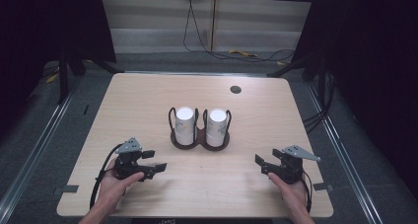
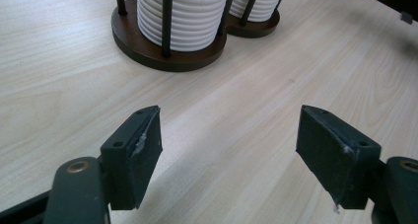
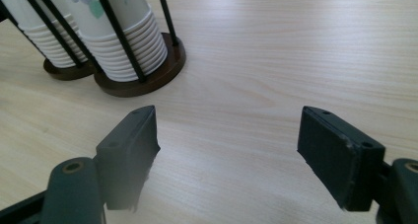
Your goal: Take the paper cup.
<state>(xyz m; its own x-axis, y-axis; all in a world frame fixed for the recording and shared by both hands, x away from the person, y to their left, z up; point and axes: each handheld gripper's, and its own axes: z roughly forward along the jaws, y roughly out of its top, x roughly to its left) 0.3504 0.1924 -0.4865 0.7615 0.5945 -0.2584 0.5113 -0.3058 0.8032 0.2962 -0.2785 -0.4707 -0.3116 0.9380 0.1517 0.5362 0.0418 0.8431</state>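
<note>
Seen from above at frame centre: a dark brown wooden double-ring cup holder with thin black wire uprights point(image 1: 199, 141), standing on the pale wood-grain table point(image 1: 148, 100). Inside its left ring, a stack of white ribbed paper cups point(image 1: 185, 125); inside its right ring, a second stack of white ribbed paper cups point(image 1: 217, 127), both upright and standing side by side. At lower left of the high view, the left black two-jaw gripper point(image 1: 158, 168), held in a hand point(image 1: 113, 187) and resting low over the table, jaws spread apart and gripping nothing, pointed toward frame centre. At lower right, the right black two-jaw gripper point(image 1: 260, 163), held in the other hand point(image 1: 291, 192), jaws likewise spread wide and empty. Both well apart from the holder, one on either side, nearer the bottom edge of the frame. In the left gripper view, holder base point(image 2: 148, 49) at upper centre with the nearer cup stack point(image 2: 182, 17) behind black uprights, bare table between the parted jaws. In the right gripper view, holder point(image 3: 143, 81) at upper left, a faint floral print visible on the nearer cup stack point(image 3: 118, 31), other stack point(image 3: 44, 36) behind it at the far left edge.
</note>
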